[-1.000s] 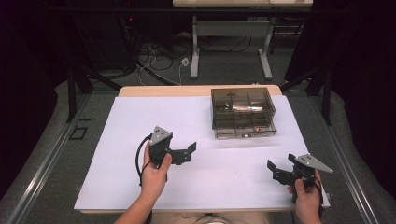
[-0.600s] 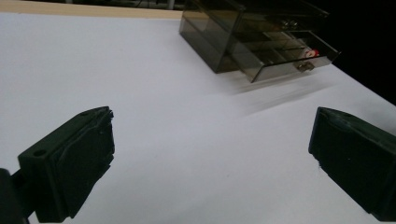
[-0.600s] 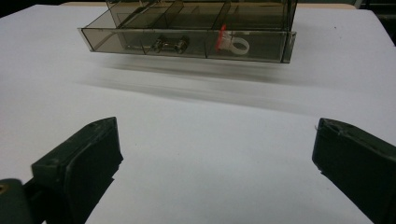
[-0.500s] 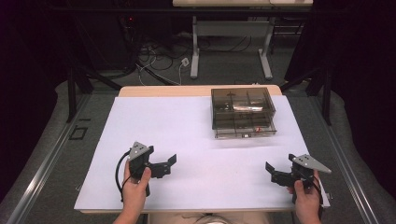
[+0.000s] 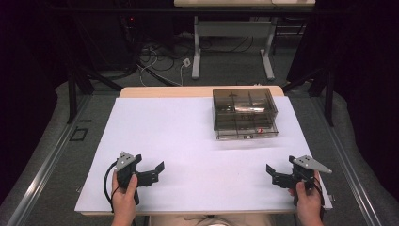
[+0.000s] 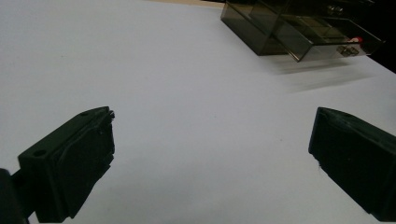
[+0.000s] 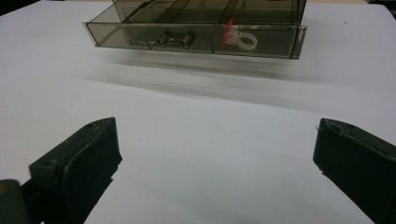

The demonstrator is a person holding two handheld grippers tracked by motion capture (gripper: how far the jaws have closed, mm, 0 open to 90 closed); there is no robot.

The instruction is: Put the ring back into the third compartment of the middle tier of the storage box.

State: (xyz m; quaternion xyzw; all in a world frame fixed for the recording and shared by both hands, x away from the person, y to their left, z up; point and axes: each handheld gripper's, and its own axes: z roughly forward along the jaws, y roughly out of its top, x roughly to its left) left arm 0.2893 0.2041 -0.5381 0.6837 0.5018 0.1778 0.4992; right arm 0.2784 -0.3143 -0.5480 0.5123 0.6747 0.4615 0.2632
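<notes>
My left gripper (image 5: 157, 170) sat low at the near left of the white table cover (image 5: 188, 141), its black jaws spread wide with nothing between them — bare white surface showed in the gap in the left gripper view. My left hand (image 5: 123, 197) wrapped its handle, and the black cable looped out beside it. My right gripper (image 5: 272, 173) rested at the near right edge, grey three-cornered plate on top, jaws likewise parted and empty, my right hand (image 5: 308, 200) closed around its grip. The two grippers were well apart, one toward each near corner of the sheet.

Farther out, toward the far right of the table, stood the smoky transparent plastic drawer box (image 5: 243, 113), well clear of both grippers. Its lower drawer (image 7: 196, 38) was pulled out toward me. Through the drawer's front I saw a small metal part (image 7: 175, 38) in the middle compartment and a white ring with a red tab (image 7: 242, 38) in the one beside it — both lying inside.
</notes>
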